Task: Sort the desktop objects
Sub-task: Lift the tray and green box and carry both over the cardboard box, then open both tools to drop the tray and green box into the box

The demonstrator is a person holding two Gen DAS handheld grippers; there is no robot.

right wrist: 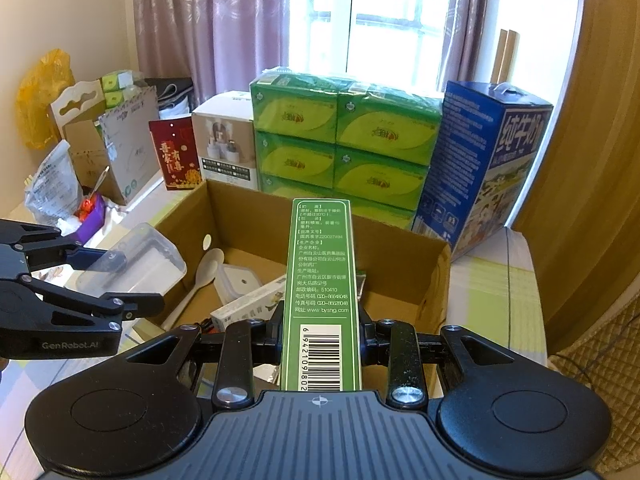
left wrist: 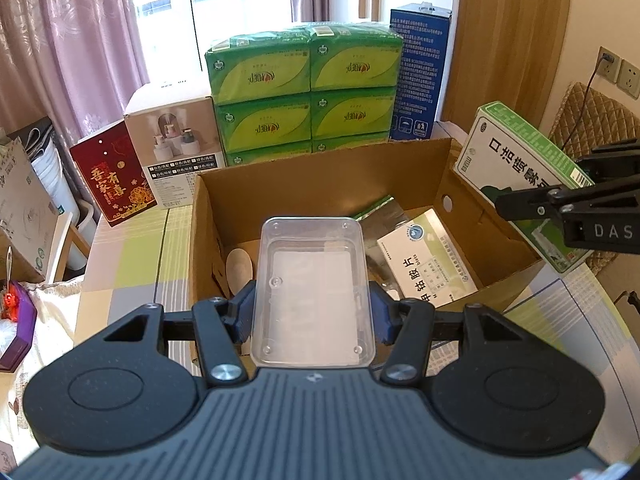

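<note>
My left gripper point(left wrist: 313, 314) is shut on a clear plastic container point(left wrist: 312, 280), held over the near edge of an open cardboard box point(left wrist: 320, 184). In the right wrist view the same left gripper point(right wrist: 136, 282) holds that clear container point(right wrist: 140, 256) at the box's left wall. My right gripper point(right wrist: 321, 334) is shut on a green and white medicine box point(right wrist: 320, 280), held above the cardboard box point(right wrist: 248, 216). From the left wrist view, the right gripper point(left wrist: 538, 182) and medicine box point(left wrist: 516, 168) hang over the box's right wall.
Inside the cardboard box lie a white spoon point(right wrist: 204, 276), a small white lidded container point(right wrist: 238, 280), a white medicine carton point(left wrist: 428, 260) and a foil packet point(left wrist: 380, 212). Behind it stand green tissue packs point(left wrist: 304, 92), a blue milk carton point(right wrist: 480, 168), a white box point(left wrist: 176, 148) and a red box point(left wrist: 112, 176).
</note>
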